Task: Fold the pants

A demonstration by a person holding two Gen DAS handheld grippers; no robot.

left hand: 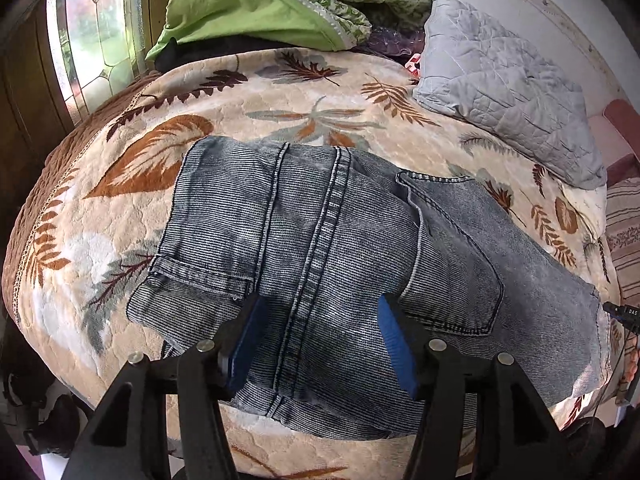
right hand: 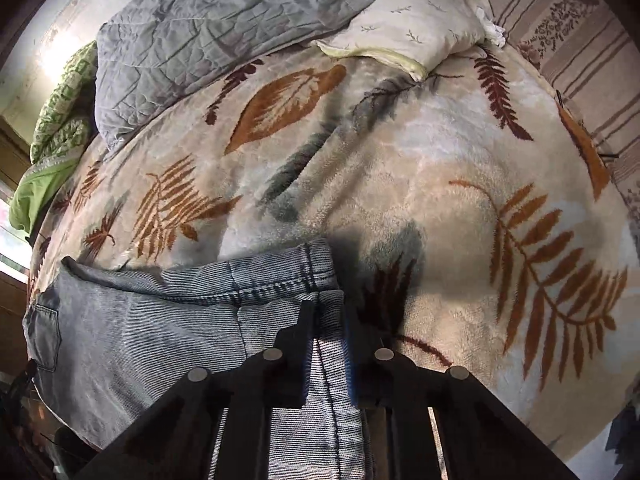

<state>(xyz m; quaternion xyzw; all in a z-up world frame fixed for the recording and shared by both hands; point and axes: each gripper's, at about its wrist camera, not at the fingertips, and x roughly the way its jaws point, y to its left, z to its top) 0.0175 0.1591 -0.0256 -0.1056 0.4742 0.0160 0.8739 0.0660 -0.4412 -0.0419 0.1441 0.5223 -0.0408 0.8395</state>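
**Clamping jeans edge with right gripper, left spread above them**

Pants [left hand: 320, 264]: grey-blue denim, partly folded, lying on the leaf-print blanket [left hand: 120, 184], toward its near edge. Back pocket and centre seam face up in the left wrist view.

Left gripper [left hand: 318, 344]: jaws wide apart, blue pads [left hand: 394, 344] visible on both fingers. It sits over the near part of the pants, centre seam running between the fingers. Cannot tell whether the tips touch the fabric.

Right gripper [right hand: 328, 320]: jaws narrow, closed on a hemmed edge of the pants, with a strip of denim pinched between the fingers. The rest of the pants spreads left of this gripper; bare blanket lies ahead and to the right.

Grey quilt [right hand: 192, 28] sits at the far side of the blanket, well apart from the pants. Green bedding [left hand: 256, 12] is bunched beyond the blanket's far edge by the window.
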